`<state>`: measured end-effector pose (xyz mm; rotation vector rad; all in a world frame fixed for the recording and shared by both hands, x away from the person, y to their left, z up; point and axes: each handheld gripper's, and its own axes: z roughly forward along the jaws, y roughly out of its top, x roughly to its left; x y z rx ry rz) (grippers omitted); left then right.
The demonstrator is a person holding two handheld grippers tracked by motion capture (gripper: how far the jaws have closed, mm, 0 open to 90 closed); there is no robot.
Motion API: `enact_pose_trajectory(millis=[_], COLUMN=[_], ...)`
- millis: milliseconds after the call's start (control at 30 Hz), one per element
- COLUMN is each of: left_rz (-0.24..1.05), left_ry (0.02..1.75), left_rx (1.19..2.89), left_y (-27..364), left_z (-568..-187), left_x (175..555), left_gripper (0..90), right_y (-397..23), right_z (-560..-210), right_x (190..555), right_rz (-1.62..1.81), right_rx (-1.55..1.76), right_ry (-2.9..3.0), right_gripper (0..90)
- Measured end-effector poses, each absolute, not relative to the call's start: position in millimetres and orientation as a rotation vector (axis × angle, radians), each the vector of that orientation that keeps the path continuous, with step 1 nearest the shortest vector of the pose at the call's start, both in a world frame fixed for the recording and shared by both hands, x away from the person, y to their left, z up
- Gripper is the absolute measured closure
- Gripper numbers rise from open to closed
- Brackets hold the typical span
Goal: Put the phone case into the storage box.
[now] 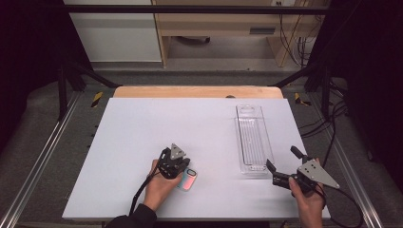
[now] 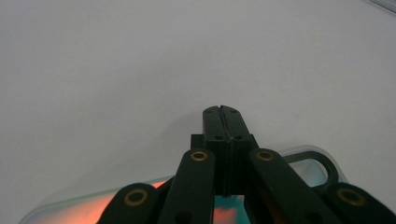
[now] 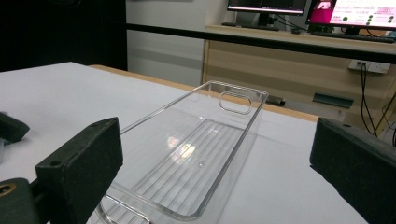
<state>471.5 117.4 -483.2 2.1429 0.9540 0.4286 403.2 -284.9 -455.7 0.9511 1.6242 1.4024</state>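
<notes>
Closest to the table's (image 1: 133, 118) near edge: left gripper (image 1: 177, 167), jaws pressed flat together with nothing between them, poised over a small iridescent phone case (image 1: 188, 179) lying flat on the white surface, left of the clear plastic tray (image 1: 252, 137). In the left gripper view, case (image 2: 84, 207) beneath the closed jaws. At the tray's near right corner: right gripper (image 1: 281, 166), jaws spread wide, empty, aimed along the tray (image 3: 196, 154). Beyond the tray: wooden desk (image 1: 218, 23)
</notes>
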Motion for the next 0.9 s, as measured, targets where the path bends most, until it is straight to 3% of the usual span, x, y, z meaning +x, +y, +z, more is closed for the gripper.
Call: enact_pose_trajectory(millis=[233, 567, 767, 900], left_rz=[0.485, 0.577, 0.688, 0.749], left_ry=[0.897, 0.899, 0.947, 0.948], left_rx=[2.077, 1.835, 1.734, 1.694], left_y=[118.5, 150.6, 184.3, 202.1], left_z=[-480.5, -462.9, -458.8, -455.2], left_x=[463.6, 449.6, 440.5, 432.6], left_gripper=[90.0, 89.9, 69.1, 44.6], right_y=[-284.5, -277.3, -262.2, -247.2], right_z=[-454.7, -446.2, -427.4, -409.1], right_x=[401.7, 398.6, 400.1, 403.3], right_rz=[1.399, 1.410, 1.332, 1.300], right_rx=[0.951, 1.005, 1.015, 0.999], right_ry=[1.632, 1.660, 1.758, 1.800], right_gripper=[3.1, 3.0, 2.9, 3.4])
